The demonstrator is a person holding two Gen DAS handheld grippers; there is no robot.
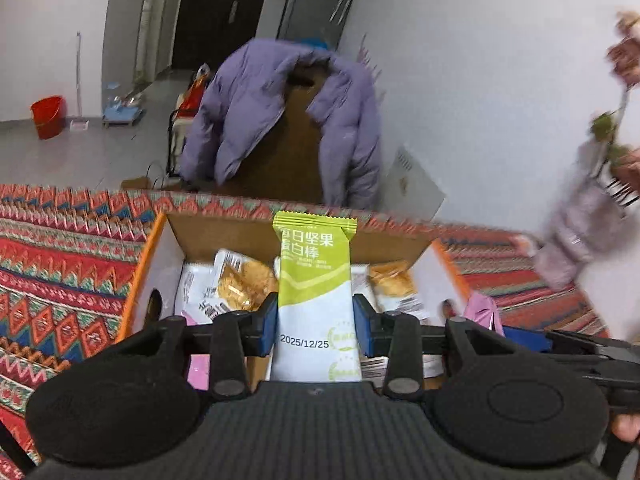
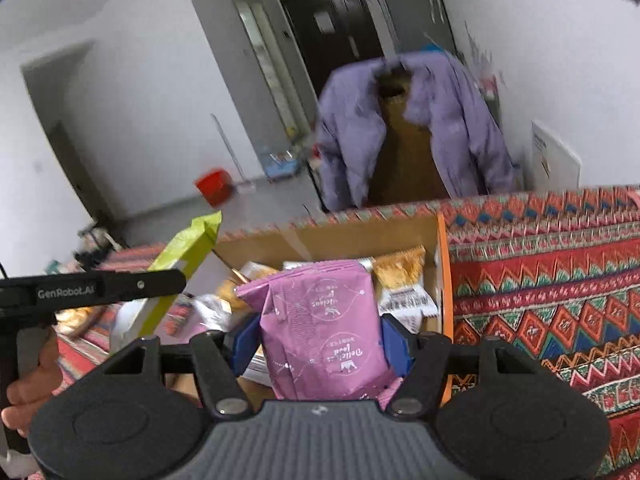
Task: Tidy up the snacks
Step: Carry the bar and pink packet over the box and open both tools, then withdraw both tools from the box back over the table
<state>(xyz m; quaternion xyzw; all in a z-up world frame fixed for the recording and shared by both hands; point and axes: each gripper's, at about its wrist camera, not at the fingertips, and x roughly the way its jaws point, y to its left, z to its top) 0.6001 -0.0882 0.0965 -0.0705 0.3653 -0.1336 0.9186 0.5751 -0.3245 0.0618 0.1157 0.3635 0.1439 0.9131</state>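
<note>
My left gripper [image 1: 315, 322] is shut on a green and white nut bar packet [image 1: 314, 280], held upright above an open cardboard box [image 1: 256, 236] with orange edges. The box holds several snack packets, among them biscuit packs [image 1: 244, 284]. My right gripper [image 2: 320, 342] is shut on a pink snack pouch [image 2: 320, 328], held over the same box [image 2: 352, 236]. The green bar [image 2: 180, 256] and the left gripper's black body [image 2: 92, 288] also show in the right wrist view at the left.
The box sits on a red patterned cloth [image 1: 60, 272] that covers the table, also in the right wrist view [image 2: 552, 292]. Beyond the table stands a chair draped with a purple jacket [image 1: 280, 120]. A red bucket [image 1: 48, 116] is on the floor at the far left.
</note>
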